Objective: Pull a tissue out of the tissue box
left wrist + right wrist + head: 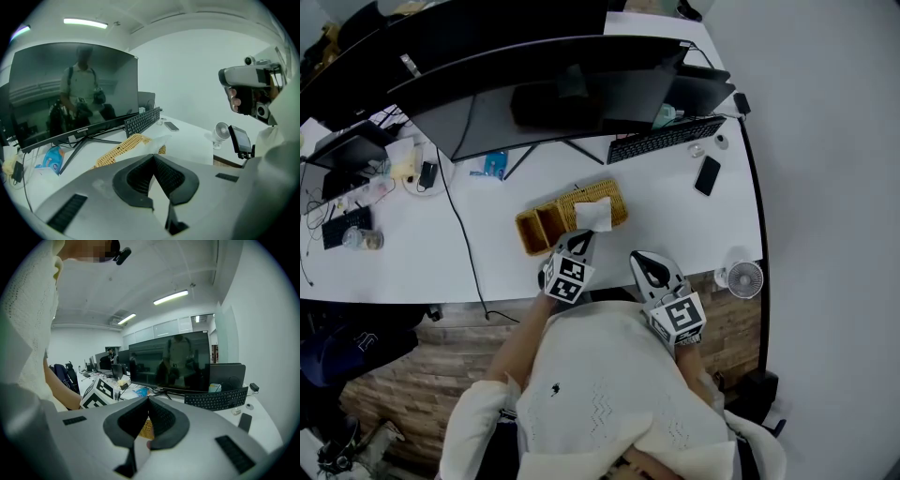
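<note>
Holding both claws low over the near edge of the white desk (675, 220), we have neither of them on the tissue yet. Our left gripper (583, 236) points at the woven tissue box (546, 225), with its tip just short of the box's near side. In the left gripper view, the jaws of this gripper (152, 157) are pressed together at the tips with nothing caught between them. Beyond them we see the yellow wicker box (117, 151) and the white tissue (156, 140) standing up out of it.

From the head view, the tissue (593, 215) sticks up from the right half of the box, loose and untouched. The box lies slantwise in the middle of the desk, in front of the monitor stand.

Our right gripper (639, 255) sits to the right of the left one and a little nearer to us, apart from the box. In its own view, the jaws of the right gripper (149, 398) are also closed tip to tip and hold nothing. A patch of yellow wicker shows through the gap lower down, and the left gripper's marker cube (99, 392) shows at the left.

Farther back are a large dark monitor (553, 94), a black keyboard (666, 139) and a black phone (708, 175). A small white fan (744, 278) stands at the desk's right front corner.
</note>
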Tool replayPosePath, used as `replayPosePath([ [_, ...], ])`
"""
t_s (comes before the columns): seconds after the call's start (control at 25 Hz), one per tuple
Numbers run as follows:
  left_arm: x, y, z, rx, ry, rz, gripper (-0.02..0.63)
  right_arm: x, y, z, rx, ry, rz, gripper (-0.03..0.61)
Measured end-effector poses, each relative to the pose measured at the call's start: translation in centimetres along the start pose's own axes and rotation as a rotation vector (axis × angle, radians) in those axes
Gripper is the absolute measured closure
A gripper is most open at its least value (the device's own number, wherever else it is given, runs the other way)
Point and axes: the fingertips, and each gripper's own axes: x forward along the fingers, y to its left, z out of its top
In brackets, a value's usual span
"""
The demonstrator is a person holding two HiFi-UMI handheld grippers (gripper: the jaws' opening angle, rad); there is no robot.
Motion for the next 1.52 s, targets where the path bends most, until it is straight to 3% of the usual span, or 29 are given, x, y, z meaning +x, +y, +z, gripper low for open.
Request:
replayPosePath([
  [1.24,-2.9,1.6,0.8,-0.056,-0.064,0.104,0.601,2.6,0.8,0.9,-0.065,-0.001,0.121,0.577],
  [1.52,-4.1,1.6,2.5,-0.043,-0.095,0.114,0.601,3.1,0.7,1.0,-0.073,-0.001,0.144,0.577],
])
